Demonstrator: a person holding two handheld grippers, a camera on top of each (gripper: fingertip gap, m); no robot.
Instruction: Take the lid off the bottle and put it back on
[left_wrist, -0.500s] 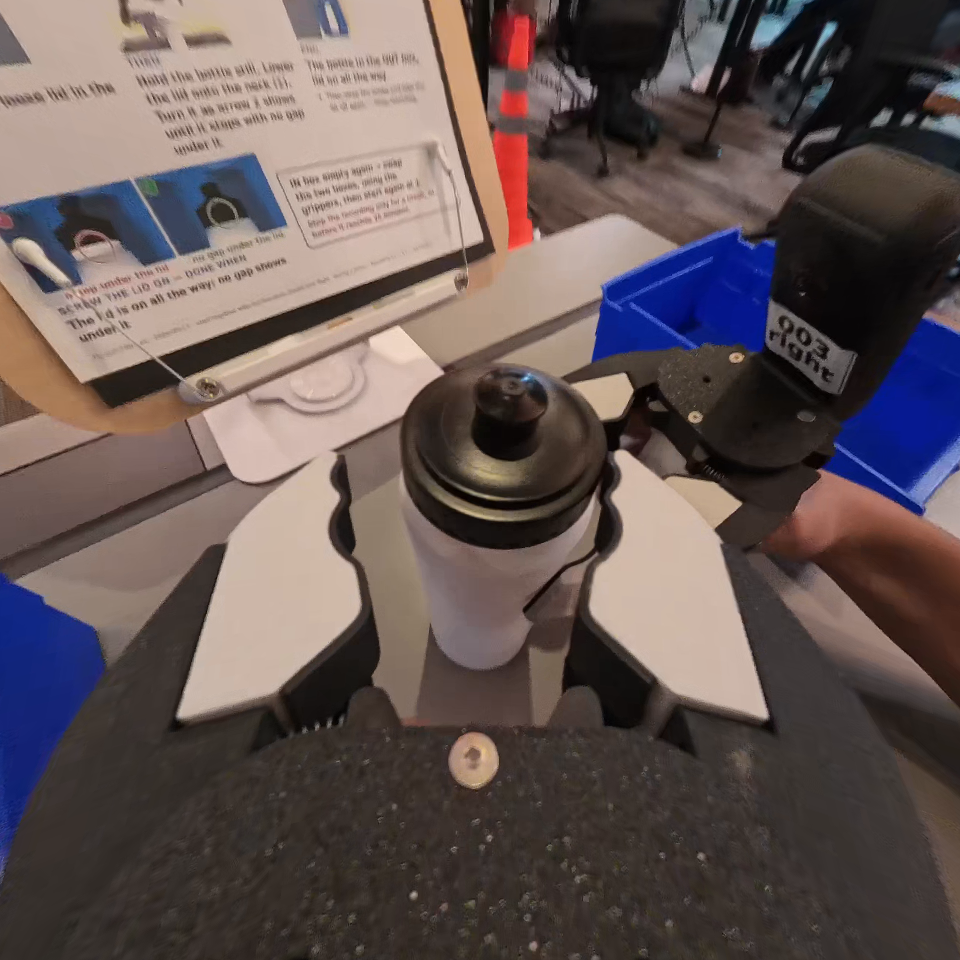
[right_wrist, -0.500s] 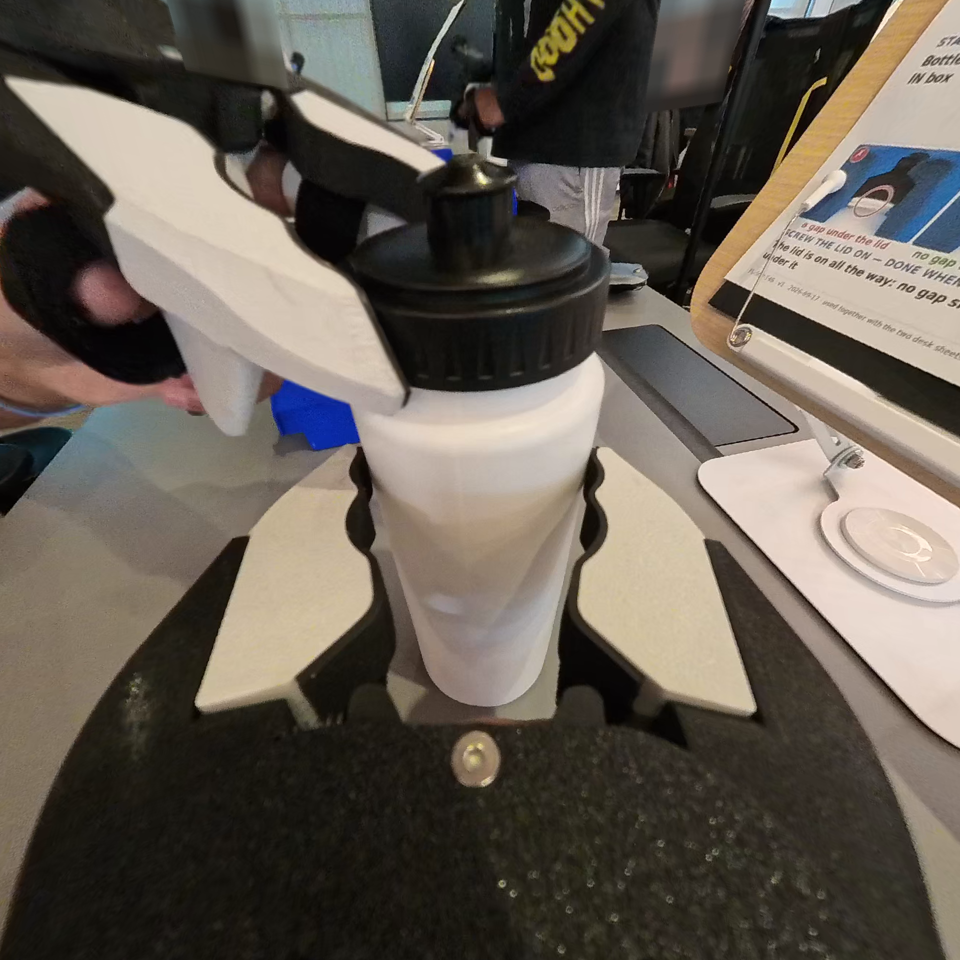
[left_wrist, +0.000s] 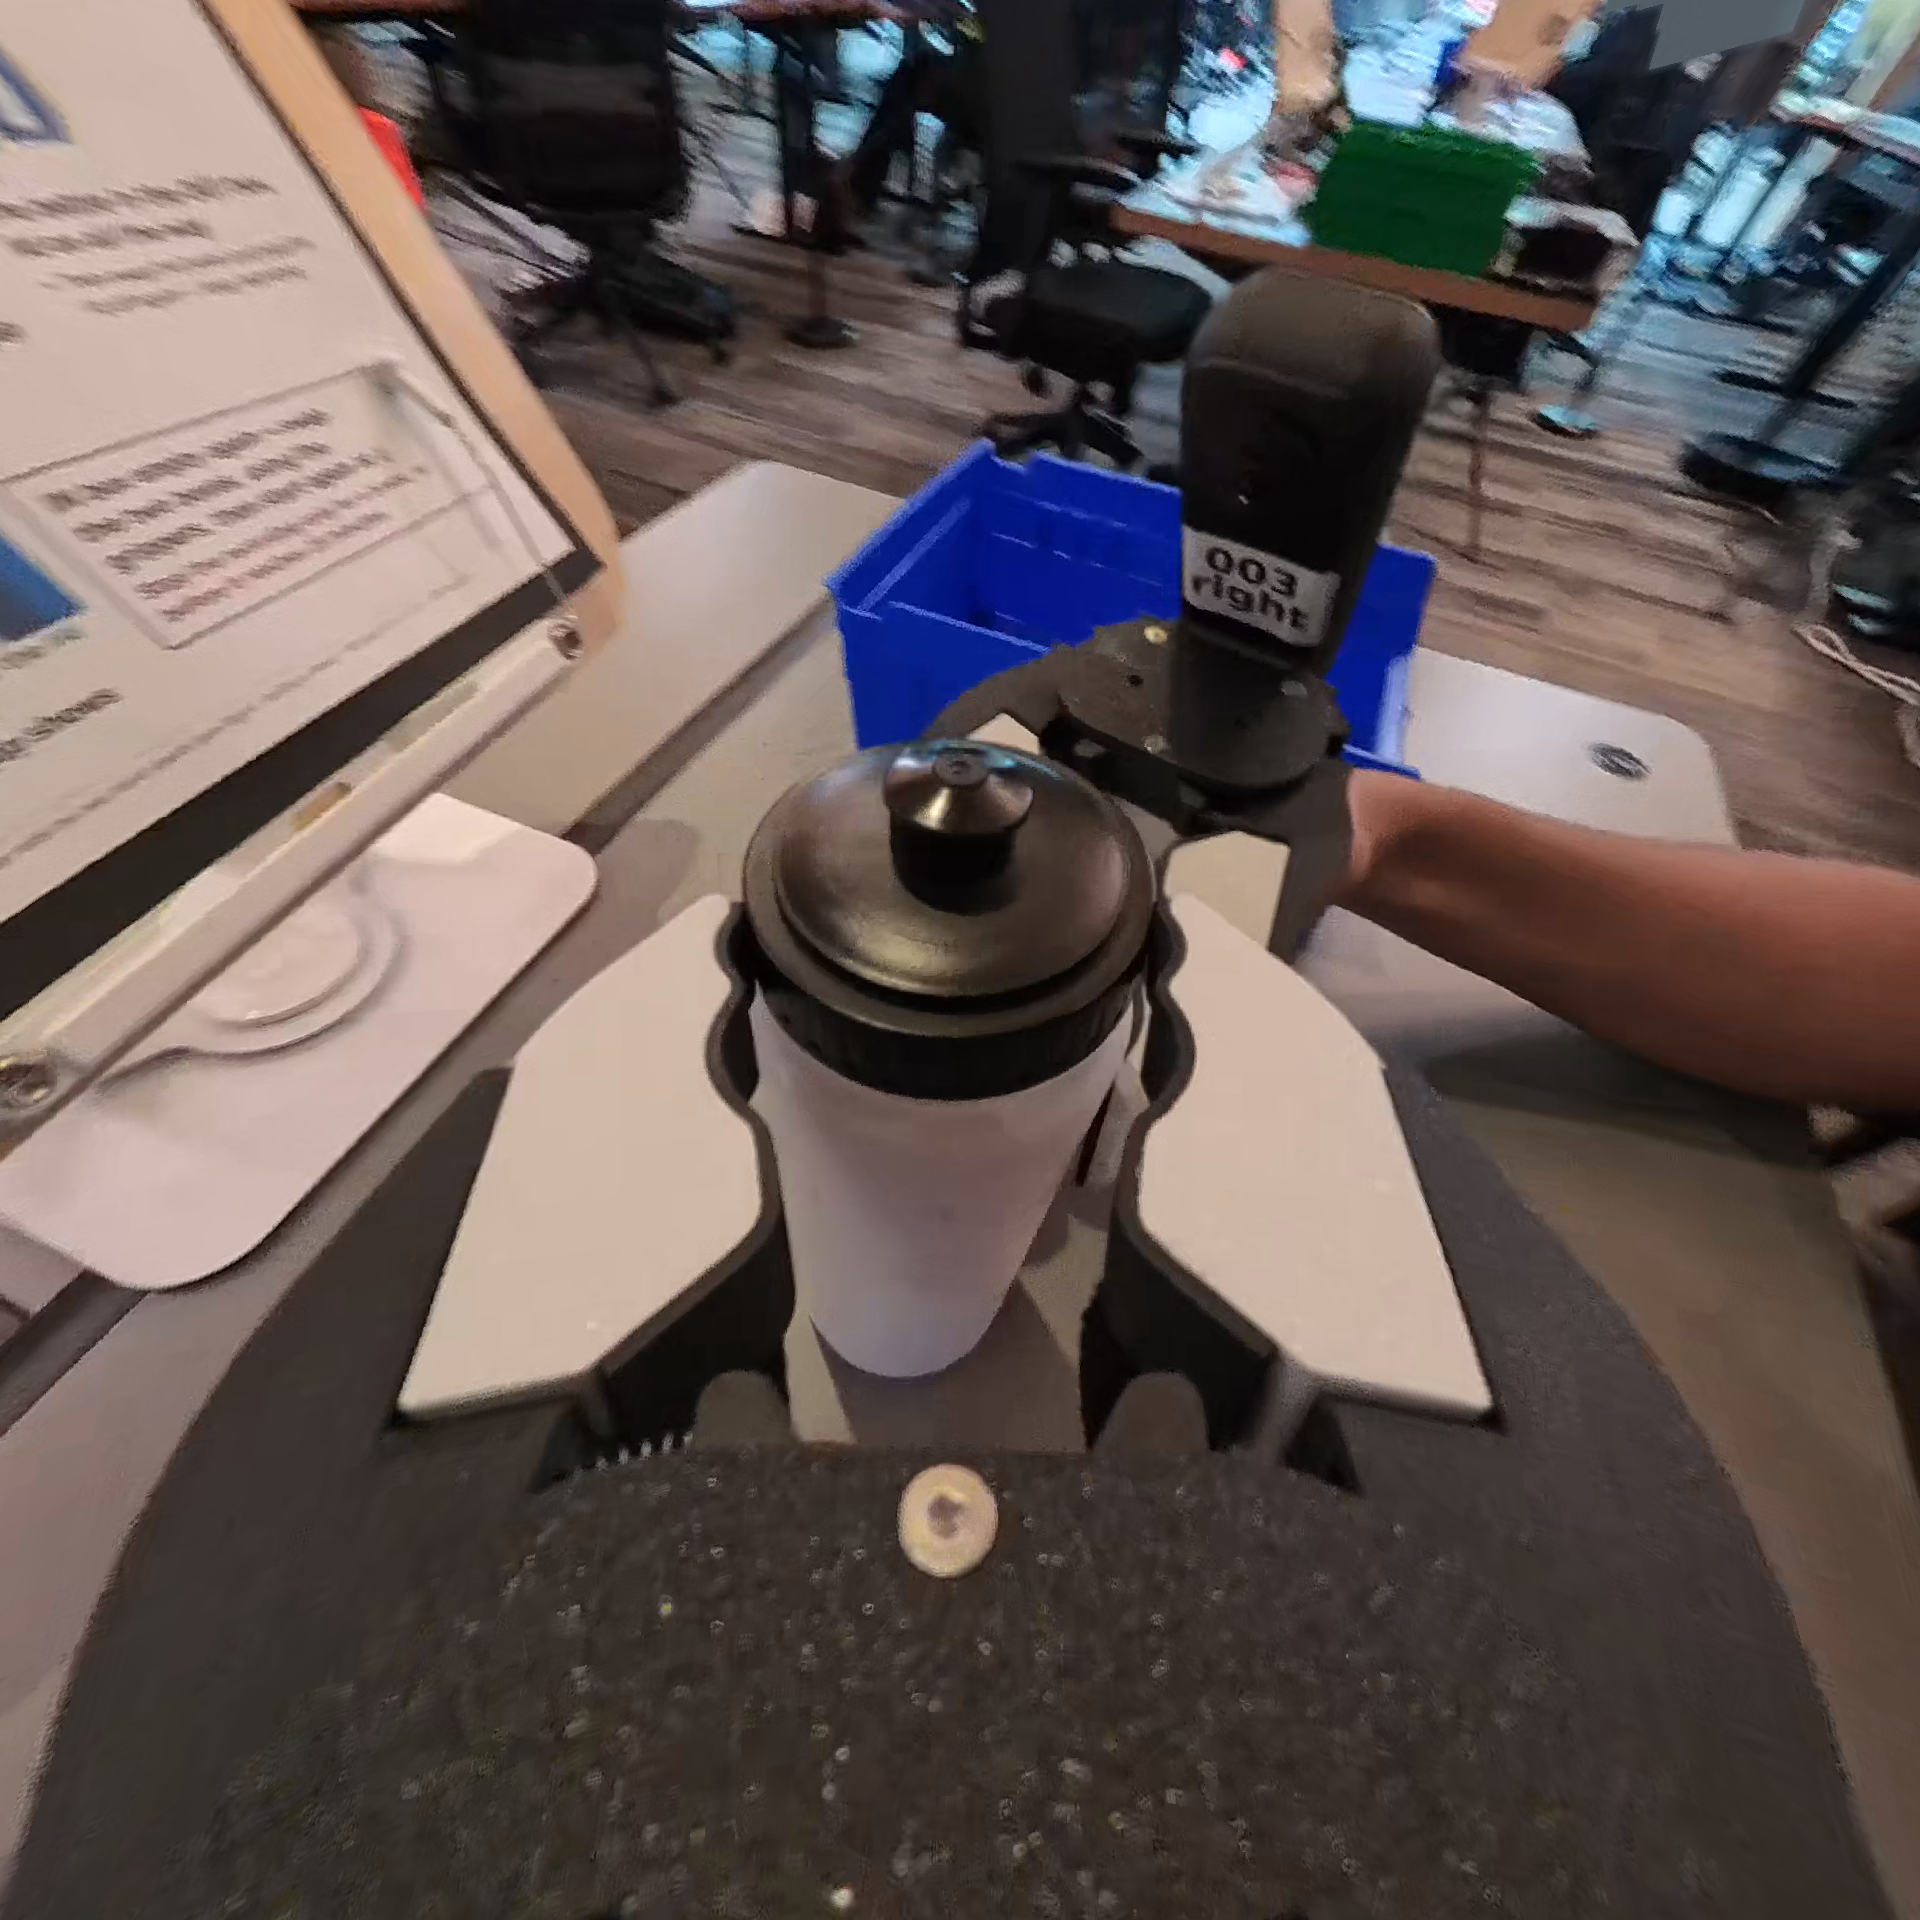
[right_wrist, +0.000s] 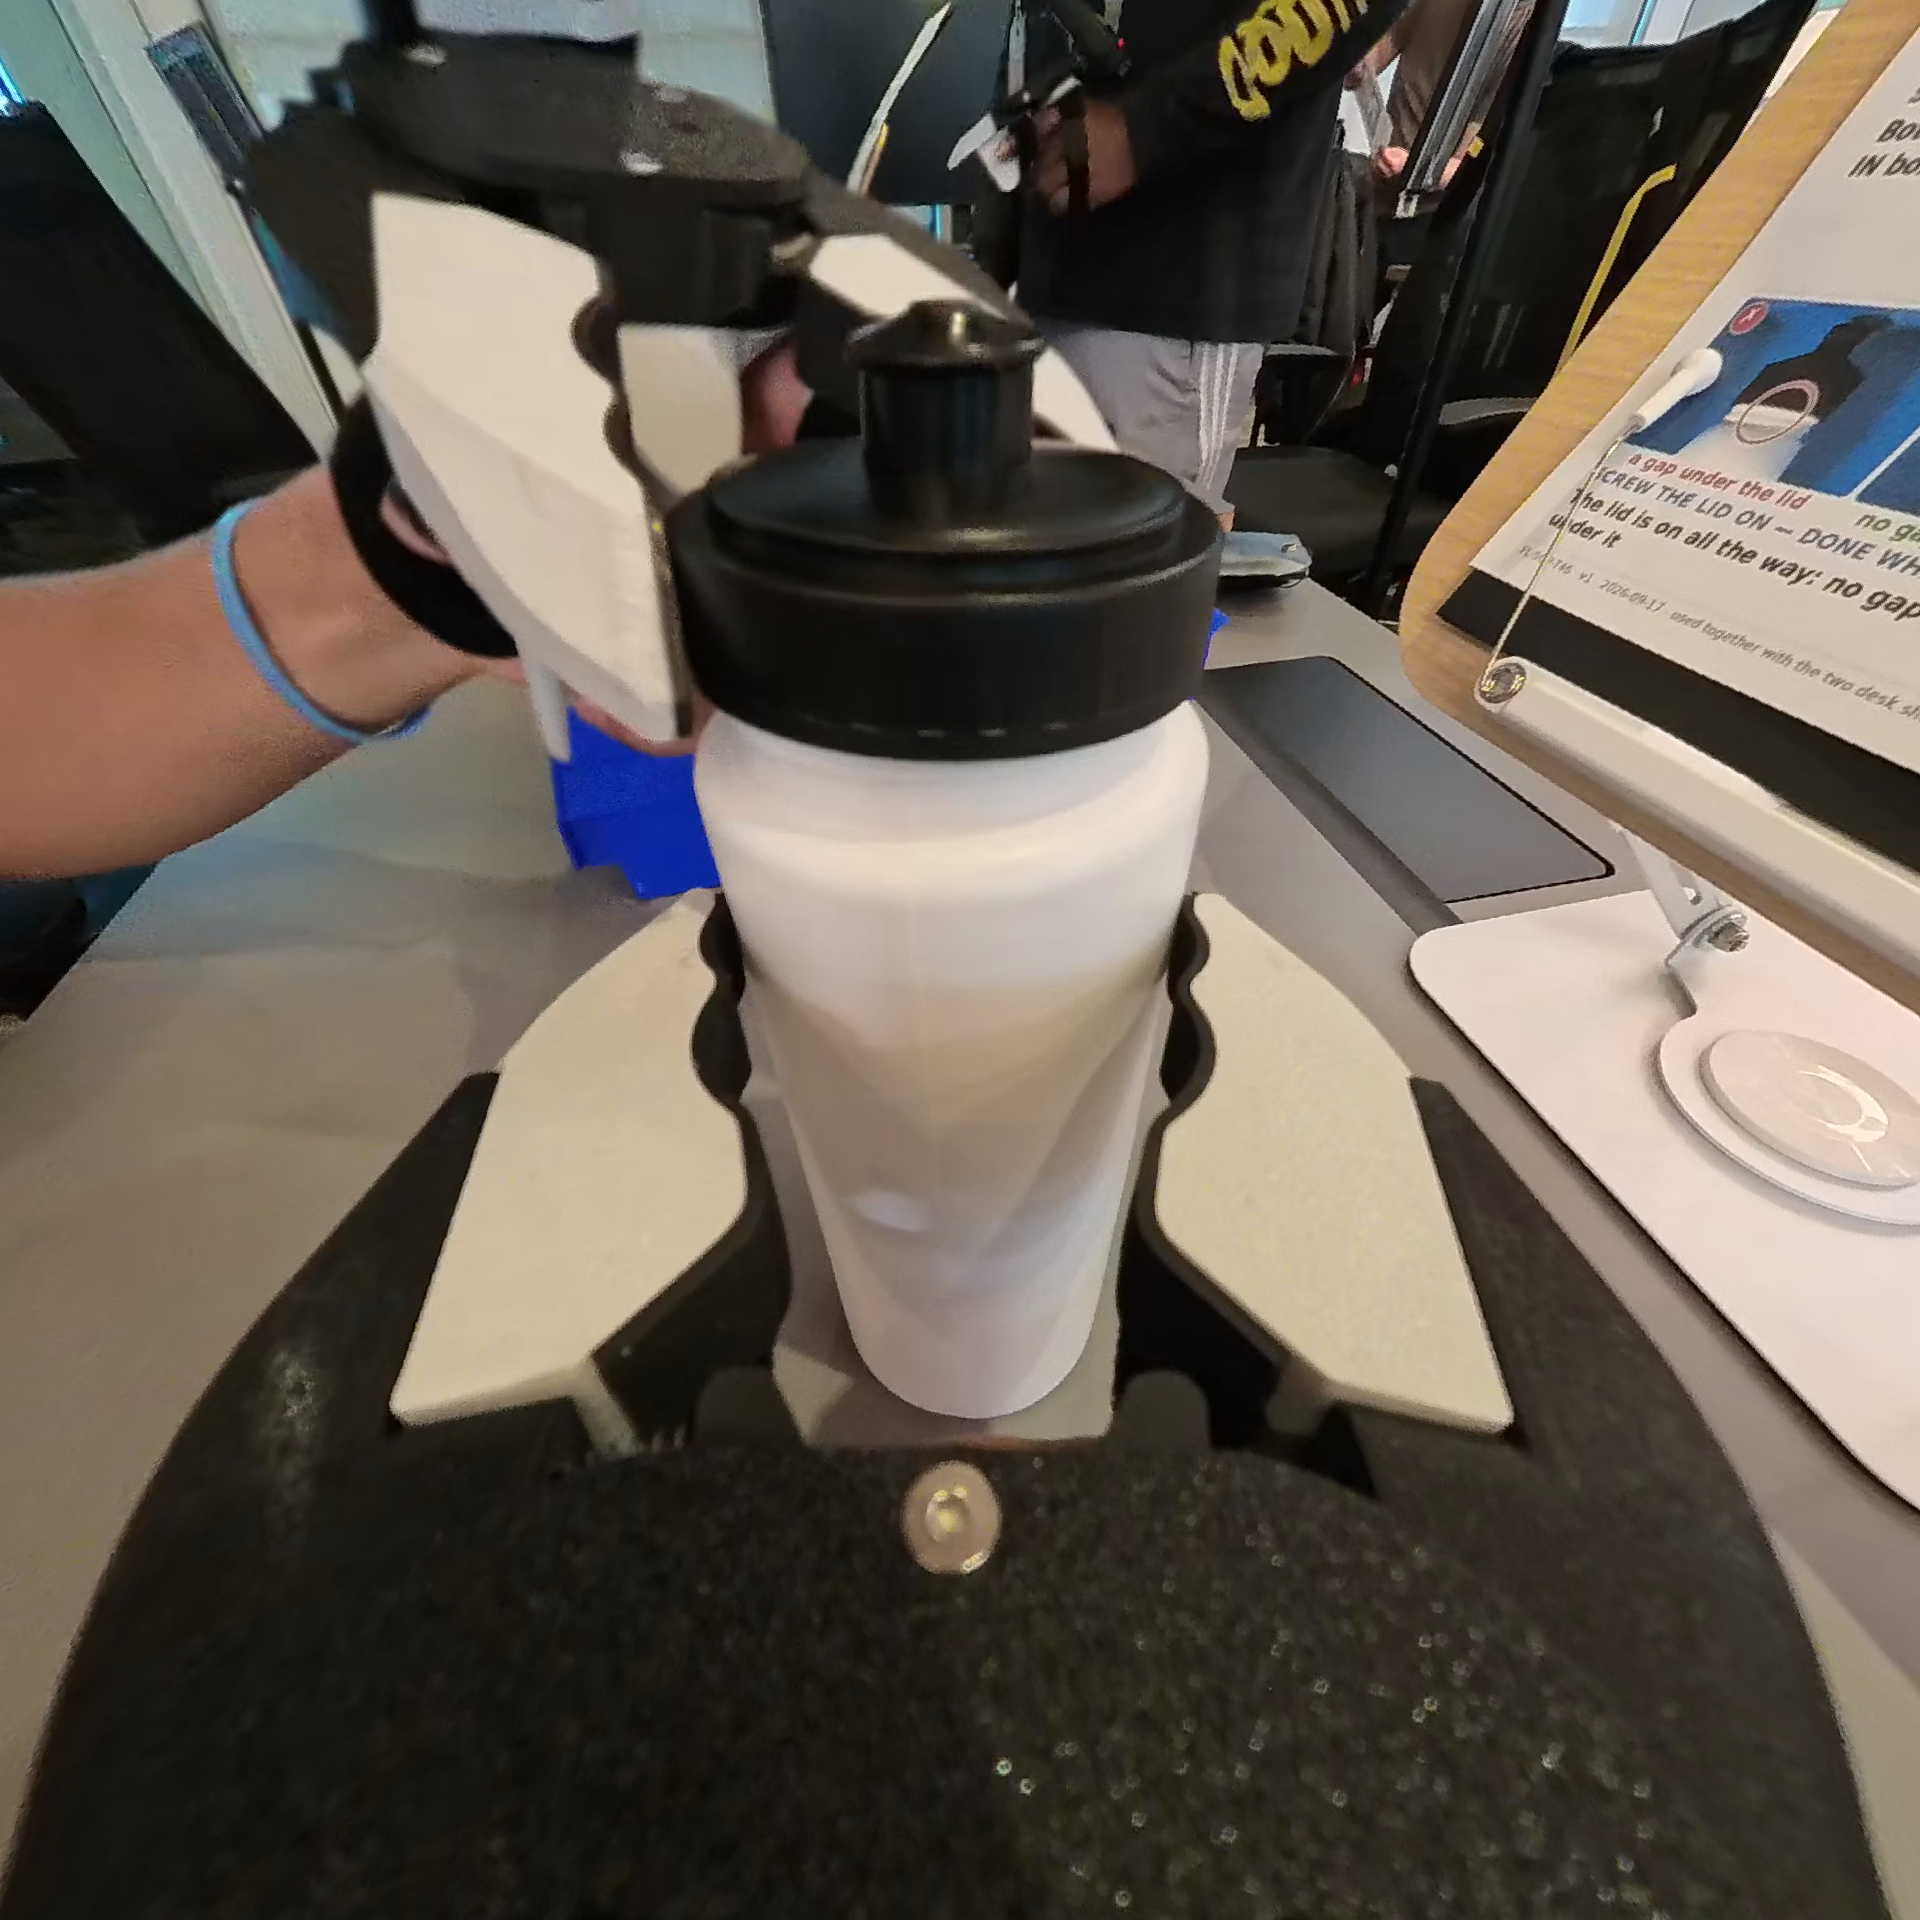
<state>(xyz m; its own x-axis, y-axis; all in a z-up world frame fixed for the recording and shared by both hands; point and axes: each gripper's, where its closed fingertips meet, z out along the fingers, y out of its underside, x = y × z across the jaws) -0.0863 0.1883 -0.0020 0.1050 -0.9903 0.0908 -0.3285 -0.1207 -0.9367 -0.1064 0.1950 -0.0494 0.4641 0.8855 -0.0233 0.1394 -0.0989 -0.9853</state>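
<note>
Since half a second ago my left gripper (left_wrist: 940, 997) has narrowed from a loose straddle to a clamp on the black lid (left_wrist: 945, 935), and its view has swung round, so the instruction board (left_wrist: 208, 499) has slid off toward the left and more of the room shows beyond. The left pads (left_wrist: 727, 997) now sit against the lid's ribbed rim on both sides. From my right view, one white finger (right_wrist: 540, 499) of that left gripper presses flat on the lid's near-left edge, coming in from above and to the left.

My right gripper (right_wrist: 956, 997) has not shifted: its two pads (right_wrist: 722, 1018) press the white bottle (right_wrist: 956, 987) at mid-body, one on each side. The bottle stands upright between them with its base toward my palm and just above the grey surface (right_wrist: 260, 987). The lid sits on the bottle's neck, its spout (right_wrist: 945, 395) pointing up.

Ahead of the right gripper and to its right, the white foot (right_wrist: 1662, 1091) of the board's stand rests on the surface, with a dark inset panel (right_wrist: 1403, 790) beyond it. To the left, behind the bottle, a corner of a blue bin (right_wrist: 623, 821) shows under my left hand (right_wrist: 312, 623). Beyond the left gripper, a second blue bin (left_wrist: 997, 582) stands behind the right gripper's handle. Farther off, a person (right_wrist: 1195, 208) stands among office chairs.
</note>
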